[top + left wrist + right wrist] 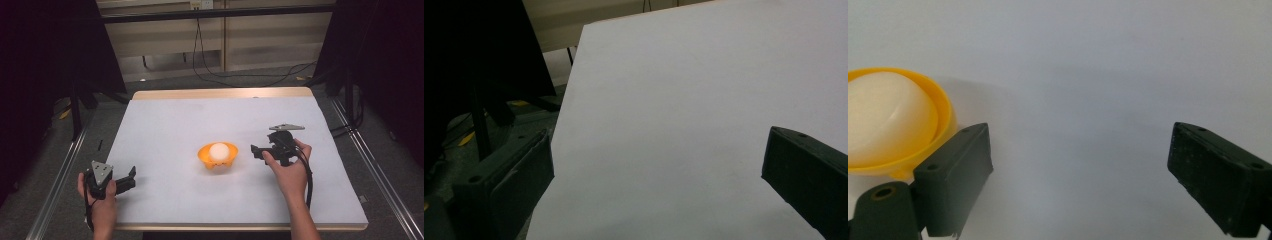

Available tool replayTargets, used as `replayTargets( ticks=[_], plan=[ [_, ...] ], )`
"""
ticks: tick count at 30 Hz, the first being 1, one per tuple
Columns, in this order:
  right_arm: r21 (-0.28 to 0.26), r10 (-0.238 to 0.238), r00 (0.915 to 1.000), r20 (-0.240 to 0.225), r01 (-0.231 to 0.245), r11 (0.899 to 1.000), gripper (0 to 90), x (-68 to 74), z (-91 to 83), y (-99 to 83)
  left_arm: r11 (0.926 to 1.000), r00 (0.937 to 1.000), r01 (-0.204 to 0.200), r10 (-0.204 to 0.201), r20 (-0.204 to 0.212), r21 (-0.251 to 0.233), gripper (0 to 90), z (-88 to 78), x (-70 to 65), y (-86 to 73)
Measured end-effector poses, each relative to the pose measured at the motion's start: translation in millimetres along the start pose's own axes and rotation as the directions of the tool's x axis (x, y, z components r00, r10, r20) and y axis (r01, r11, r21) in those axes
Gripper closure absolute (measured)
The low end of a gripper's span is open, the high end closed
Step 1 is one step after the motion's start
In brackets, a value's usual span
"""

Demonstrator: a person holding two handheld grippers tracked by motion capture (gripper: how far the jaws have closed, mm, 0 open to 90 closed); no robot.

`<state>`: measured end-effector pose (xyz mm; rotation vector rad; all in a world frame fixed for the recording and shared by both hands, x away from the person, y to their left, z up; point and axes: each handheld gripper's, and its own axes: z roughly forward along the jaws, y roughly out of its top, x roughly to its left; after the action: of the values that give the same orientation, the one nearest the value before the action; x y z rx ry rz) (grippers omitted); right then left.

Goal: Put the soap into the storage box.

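An orange bowl [202, 151] sits near the middle of the white table top [175, 120] with a white ball [219, 150] resting in it. My right gripper [256, 151] hovers just right of the bowl and points left toward it, open with nothing between its jaws. In the right gripper view [1080, 150] the bowl's rim [945, 107] and the ball [888, 117] lie just past the left jaw, outside the gap. My left gripper [132, 179] rests at the table's front left corner, open and holding nothing [656, 160].
The table's wooden far edge [220, 93] borders a floor with loose black cables [210, 75]. Metal rails [60, 170] run along both sides of the table. A dark stand's legs [489, 120] are off the left edge.
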<state>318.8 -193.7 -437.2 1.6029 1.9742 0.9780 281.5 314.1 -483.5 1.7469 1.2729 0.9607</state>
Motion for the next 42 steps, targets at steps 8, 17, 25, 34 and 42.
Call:
replayTargets(
  ticks=[8,17,25,34,42],
  plan=[
    [0.004,0.024,0.9995,0.022,-0.024,1.000,10.3,-15.7,-3.2,-10.6,1.0000,1.0000,0.000,0.000,0.001,0.000,0.1,-0.1,0.1,0.0],
    [-0.007,0.060,0.9974,0.039,-0.060,0.998,10.8,-36.2,-10.8,-22.5,1.0000,1.0000,0.003,-0.003,0.003,-0.001,0.1,-0.1,0.2,-0.1],
    [-0.032,0.070,0.9942,0.082,-0.067,0.997,9.8,-56.7,-21.6,-34.0,1.0000,1.0000,0.004,-0.004,0.002,-0.001,0.1,-0.1,0.3,-0.1],
    [-0.035,0.040,0.9878,0.151,-0.035,0.999,5.9,-81.4,-32.0,-52.4,1.0000,1.0000,0.005,-0.005,0.002,0.000,0.1,-0.1,0.4,-0.1],
    [-0.023,0.082,0.9868,0.139,-0.080,0.997,1.2,-102.6,-47.3,-69.1,1.0000,1.0000,0.003,-0.003,0.002,-0.002,0.1,0.0,0.0,-0.2]
  ],
)
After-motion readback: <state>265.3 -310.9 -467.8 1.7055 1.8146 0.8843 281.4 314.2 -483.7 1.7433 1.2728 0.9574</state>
